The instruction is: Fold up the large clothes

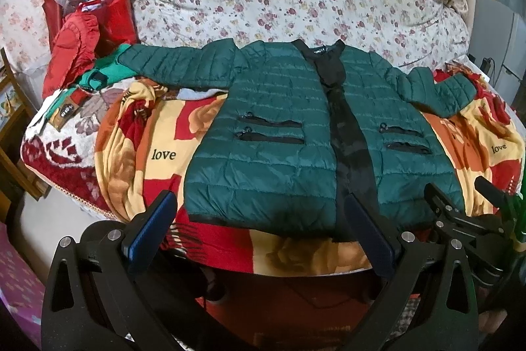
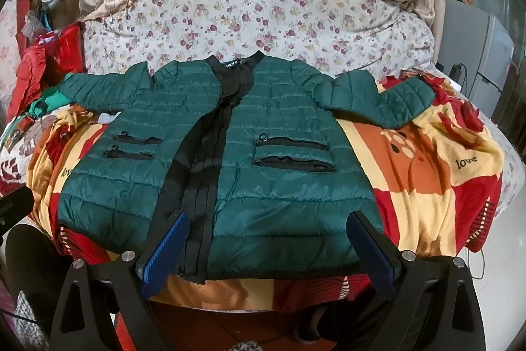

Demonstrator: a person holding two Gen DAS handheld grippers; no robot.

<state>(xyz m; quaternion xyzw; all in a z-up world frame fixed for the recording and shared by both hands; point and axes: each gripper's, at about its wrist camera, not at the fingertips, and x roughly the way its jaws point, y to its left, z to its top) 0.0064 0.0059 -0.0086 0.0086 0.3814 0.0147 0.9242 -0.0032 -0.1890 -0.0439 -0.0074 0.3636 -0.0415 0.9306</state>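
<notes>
Left tool [image 1: 259,229] and right tool [image 2: 268,245], both spread and empty, hover at 6 o'clock off the hem of the green jacket [image 2: 263,186], spread flat on the blanket [image 2: 427,173], likely ready for folding.

Neck label [image 2: 235,64] on green jacket [image 2: 263,153] too small to read in full, the left tool's right finger [image 1: 365,229] covers part of the near hem, red clothes pile [image 1: 75,55] far left partly cut by fisheye rim.
</notes>
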